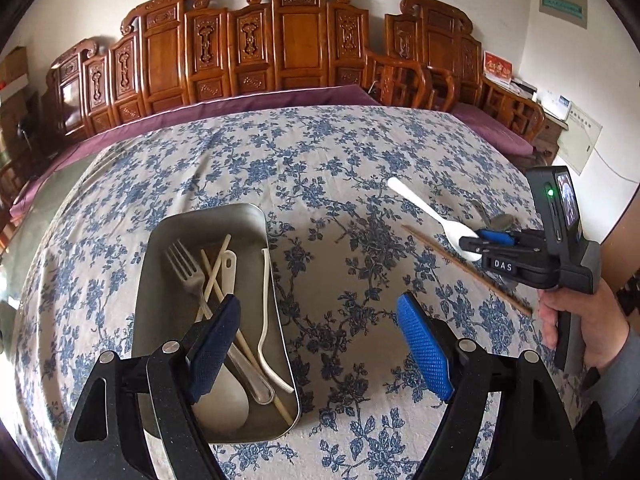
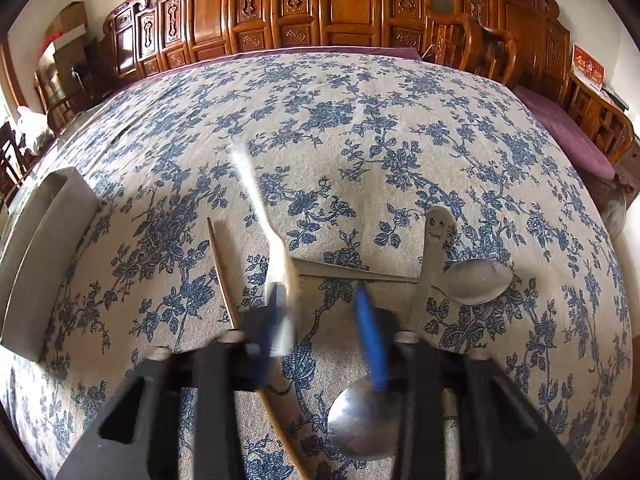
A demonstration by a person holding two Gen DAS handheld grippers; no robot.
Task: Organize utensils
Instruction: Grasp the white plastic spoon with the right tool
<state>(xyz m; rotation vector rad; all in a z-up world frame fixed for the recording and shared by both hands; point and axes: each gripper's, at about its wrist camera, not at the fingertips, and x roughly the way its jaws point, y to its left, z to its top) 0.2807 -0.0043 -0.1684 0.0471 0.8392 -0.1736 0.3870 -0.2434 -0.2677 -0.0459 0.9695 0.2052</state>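
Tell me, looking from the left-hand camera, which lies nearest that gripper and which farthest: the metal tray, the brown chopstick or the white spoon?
From the left gripper:
1. Metal tray, right under its left finger.
2. Brown chopstick, lying to the right.
3. White spoon, beyond the chopstick, at the right gripper.

Floral-cloth table [image 1: 320, 152]: metal tray [image 1: 160, 300], brown chopstick [image 1: 460, 268], two metal spoons [image 2: 478, 280].

White letters "DAS" stand on the right tool [image 1: 486, 240].
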